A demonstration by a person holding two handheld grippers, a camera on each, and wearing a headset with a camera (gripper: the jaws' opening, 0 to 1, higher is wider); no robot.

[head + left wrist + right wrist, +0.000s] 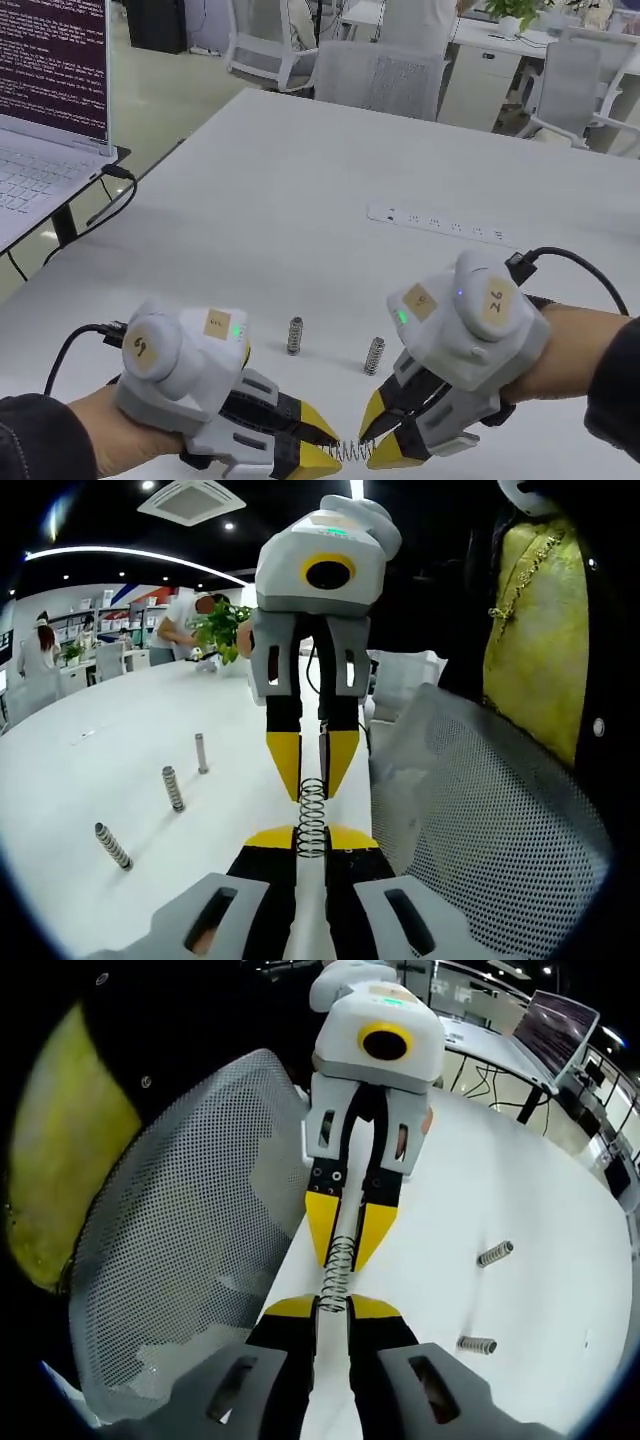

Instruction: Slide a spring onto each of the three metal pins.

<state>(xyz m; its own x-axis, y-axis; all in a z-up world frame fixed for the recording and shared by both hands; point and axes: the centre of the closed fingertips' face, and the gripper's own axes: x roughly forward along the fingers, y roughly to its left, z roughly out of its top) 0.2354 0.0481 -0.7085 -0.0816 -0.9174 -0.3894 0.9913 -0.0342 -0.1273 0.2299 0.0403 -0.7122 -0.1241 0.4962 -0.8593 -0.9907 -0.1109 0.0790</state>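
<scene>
A small steel spring (pixel 351 452) hangs stretched between my two grippers, just above the white table (pixel 300 200) at its near edge. My left gripper (pixel 335 447) is shut on one end and my right gripper (pixel 368 443) on the other, yellow tips facing each other. In the left gripper view the spring (pixel 312 815) runs from my own jaws to the right gripper (pixel 312 780). Beyond stand a bare metal pin (pixel 201 752) and two pins wearing springs (pixel 173 788) (pixel 112 845). The head view shows two sprung pins (pixel 295 335) (pixel 374 355).
An open laptop (pixel 40 100) sits at the far left with a cable (pixel 115 205) trailing off it. A white power strip (pixel 440 225) lies mid-table. A mesh chair back (pixel 180 1240) stands close behind the table's near edge. Office chairs (pixel 375 70) line the far side.
</scene>
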